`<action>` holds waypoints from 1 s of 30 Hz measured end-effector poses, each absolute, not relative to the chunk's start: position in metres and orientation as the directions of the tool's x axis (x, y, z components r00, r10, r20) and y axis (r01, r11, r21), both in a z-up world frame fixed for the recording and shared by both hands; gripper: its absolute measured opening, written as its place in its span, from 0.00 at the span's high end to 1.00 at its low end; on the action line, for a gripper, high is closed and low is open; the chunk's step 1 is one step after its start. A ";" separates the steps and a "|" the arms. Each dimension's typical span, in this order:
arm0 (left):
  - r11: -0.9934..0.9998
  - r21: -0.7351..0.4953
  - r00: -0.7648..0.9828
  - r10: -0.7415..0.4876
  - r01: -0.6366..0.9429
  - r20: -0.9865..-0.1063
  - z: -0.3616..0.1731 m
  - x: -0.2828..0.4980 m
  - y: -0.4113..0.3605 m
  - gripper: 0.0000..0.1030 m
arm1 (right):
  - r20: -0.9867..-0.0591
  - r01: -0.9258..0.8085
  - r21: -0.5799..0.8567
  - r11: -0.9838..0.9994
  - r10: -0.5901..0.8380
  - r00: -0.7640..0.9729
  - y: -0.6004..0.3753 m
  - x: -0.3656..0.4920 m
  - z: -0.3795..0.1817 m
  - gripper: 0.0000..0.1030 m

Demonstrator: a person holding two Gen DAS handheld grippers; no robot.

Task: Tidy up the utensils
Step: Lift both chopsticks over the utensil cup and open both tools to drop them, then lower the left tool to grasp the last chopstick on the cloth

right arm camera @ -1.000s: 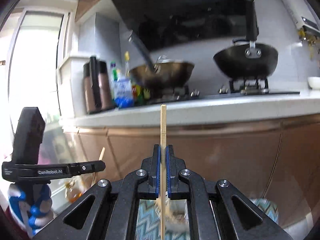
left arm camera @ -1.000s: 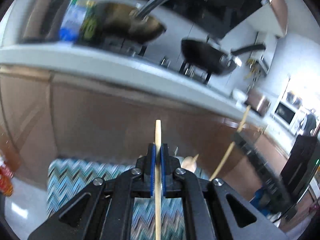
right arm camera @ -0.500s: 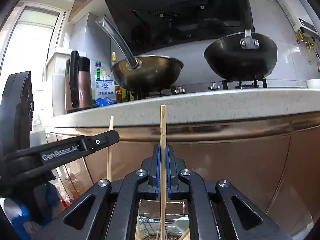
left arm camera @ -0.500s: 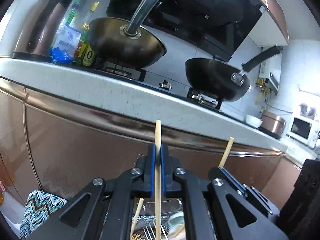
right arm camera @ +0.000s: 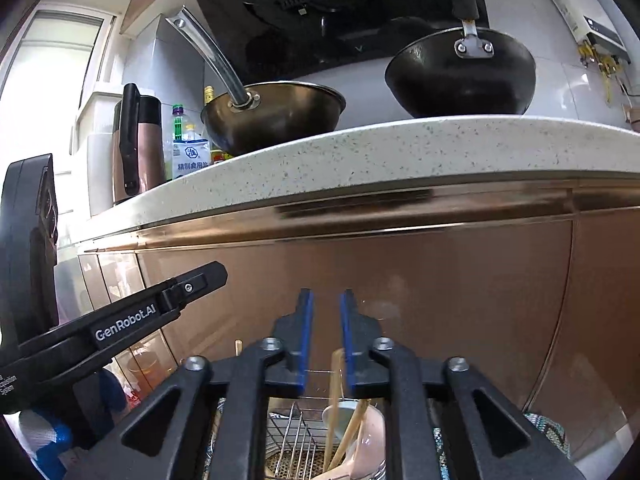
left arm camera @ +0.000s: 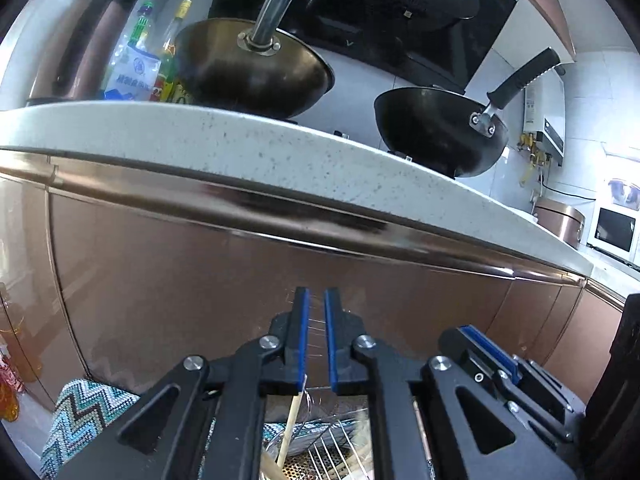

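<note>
**Inspector:** Start with the left gripper (left arm camera: 316,336).

**Assistant:** Black arms with blue pads. The jaws are opening, a narrow gap shows between the pads, and nothing is pressed between them. A pale wooden chopstick (left arm camera: 289,424) stands slanted just below the left pad, its lower end inside the wire rack (left arm camera: 332,452).

**Inspector:** And the right gripper (right arm camera: 324,340)?

**Assistant:** Same build. Its jaws are opening too, and the gap is a little wider. A second chopstick (right arm camera: 334,404), blurred in the right wrist view, hangs below the right-hand pad with its top just at the pad's lower edge. I cannot tell whether it still touches the pad; it is not clamped.

**Inspector:** Where does it end?

**Assistant:** In the same rack, thin bright wire with a perforated metal floor. More wooden sticks lean there beside a pale, rounded cup or bowl (right arm camera: 368,440).

**Inspector:** Surroundings?

**Assistant:** Both grippers face a glossy copper-brown cabinet front (left arm camera: 200,280) under a white speckled stone countertop (left arm camera: 240,144). On top sit a brassy round-bottomed wok (left arm camera: 256,72) with a curved steel handle and a black wok (left arm camera: 436,132) with a ribbed black handle. To the left are bottles, a white salt bag (left arm camera: 134,72) and a copper-coloured jug (right arm camera: 136,148) with a black handle. A zigzag-patterned cloth (left arm camera: 80,412) in teal, black and white lies under the rack.

**Inspector:** Do the grippers appear in each other's views?

**Assistant:** Yes. The left one's lettered black arm sits at the left of the right wrist view.
</note>
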State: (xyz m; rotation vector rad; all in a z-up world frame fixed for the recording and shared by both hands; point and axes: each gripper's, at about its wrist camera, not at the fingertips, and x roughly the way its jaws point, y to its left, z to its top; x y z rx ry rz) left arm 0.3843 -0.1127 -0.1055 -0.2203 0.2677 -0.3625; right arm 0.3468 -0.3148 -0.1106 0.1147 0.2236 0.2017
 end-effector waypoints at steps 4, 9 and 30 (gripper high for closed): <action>0.917 -0.251 0.905 -0.365 0.310 -0.216 -0.096 0.368 -0.103 0.76 | -0.220 -0.162 0.120 0.979 0.186 0.958 -0.313 0.335 -0.100 0.76; 0.933 -0.218 0.919 -0.331 0.285 -0.216 -0.083 0.335 -0.085 0.60 | -0.251 -0.105 0.092 0.990 0.125 0.960 -0.305 0.309 -0.081 0.70; 0.639 -0.161 0.317 -0.565 0.752 -0.762 -0.199 0.246 -0.194 0.60 | -0.359 0.048 0.069 0.996 -0.020 0.933 -0.378 0.157 -0.086 0.65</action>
